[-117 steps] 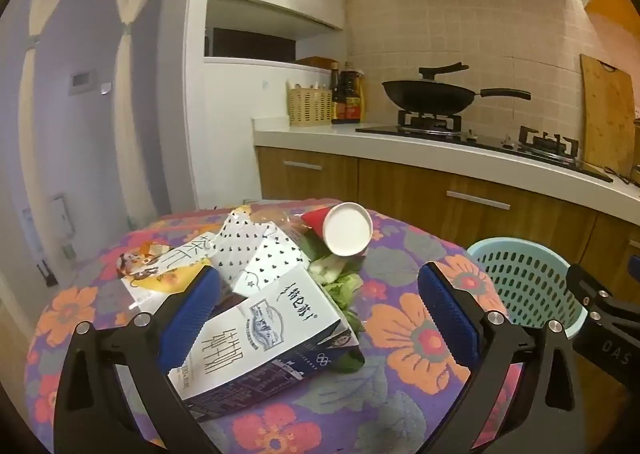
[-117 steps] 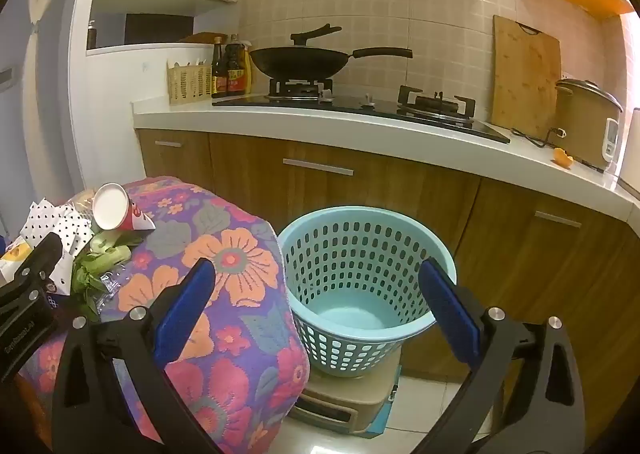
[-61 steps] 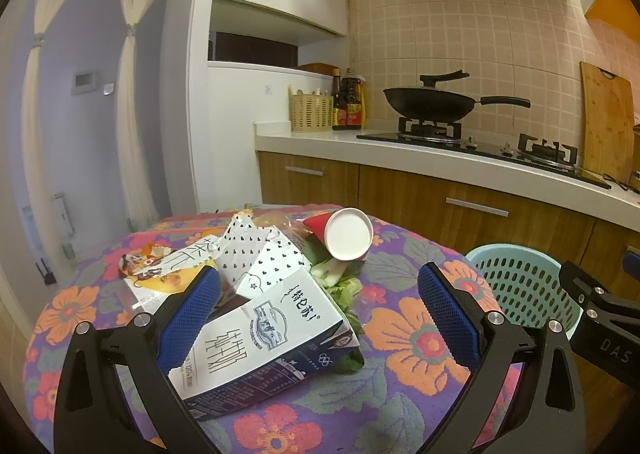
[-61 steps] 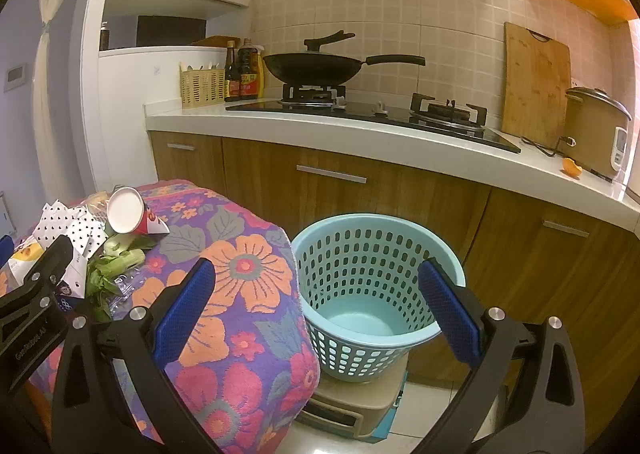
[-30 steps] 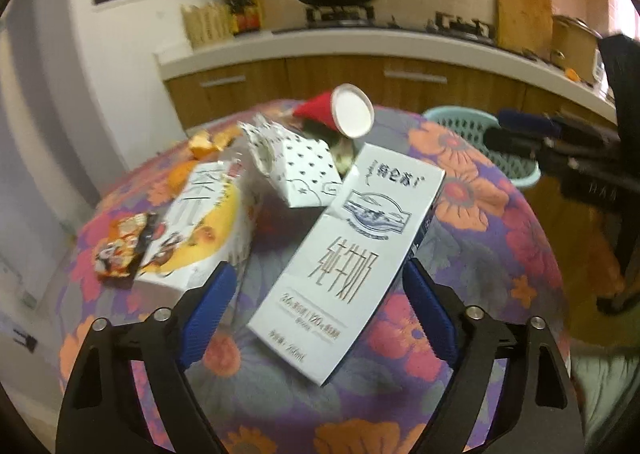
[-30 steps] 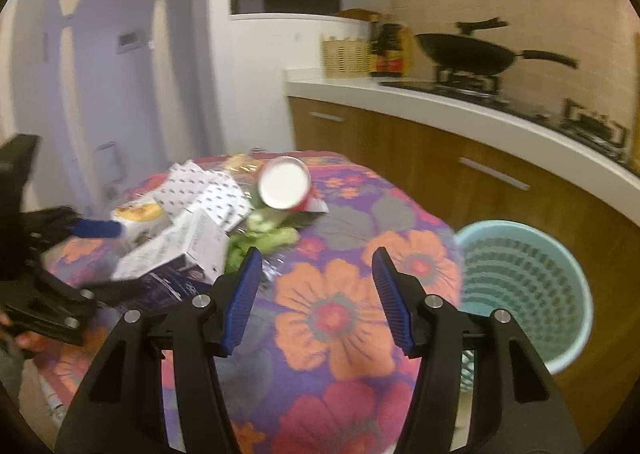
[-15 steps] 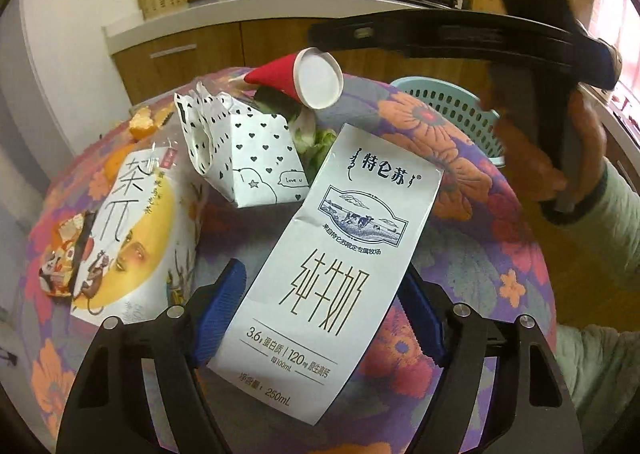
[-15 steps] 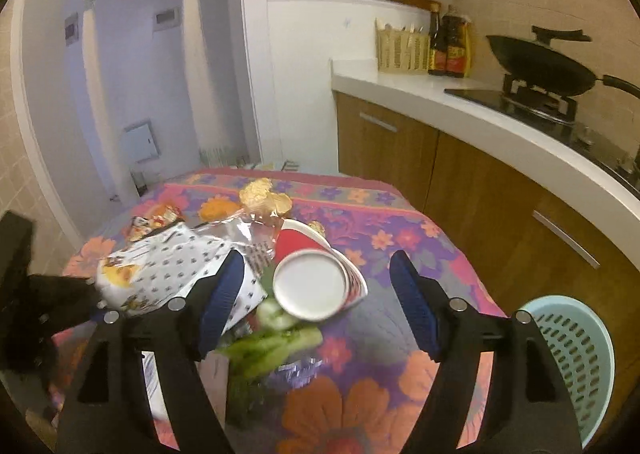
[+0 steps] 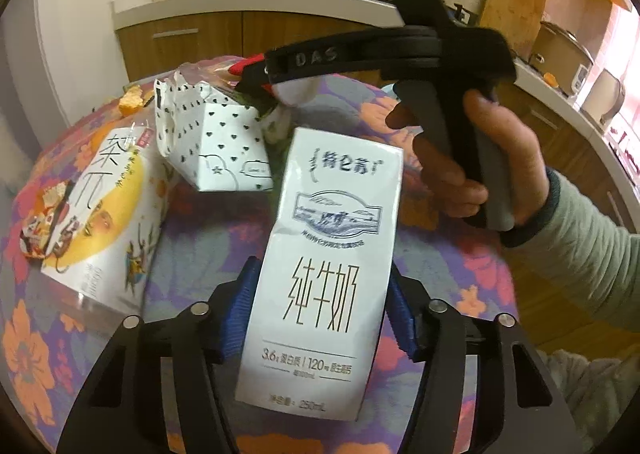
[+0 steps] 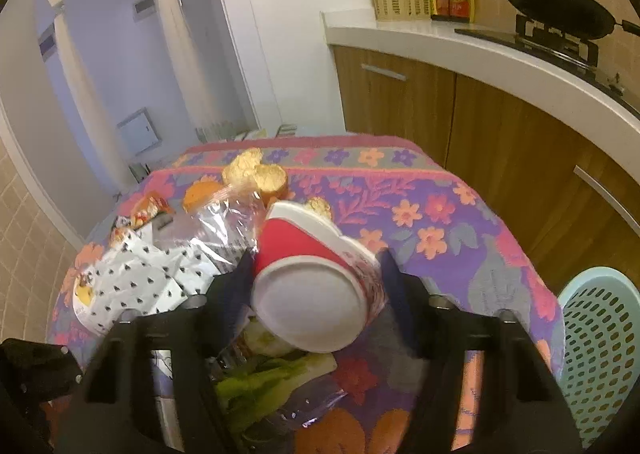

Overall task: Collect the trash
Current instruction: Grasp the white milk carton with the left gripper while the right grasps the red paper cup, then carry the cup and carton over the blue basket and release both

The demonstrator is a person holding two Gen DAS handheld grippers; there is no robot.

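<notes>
Two grippers work a crowded counter [image 10: 460,190] with little free room. At far left lie a yellow snack bag [image 9: 100,214] and a dotted paper box [image 9: 212,146]. The left gripper [image 9: 320,318] has its fingers clenched on a white milk carton [image 9: 332,254] — tall, printed, tilted. The right gripper [image 10: 316,286] pinches a red paper cup [image 10: 308,286] lying on its side — above the greens [image 10: 260,382]. A blue basket [image 10: 600,350] sits beyond the right edge.
</notes>
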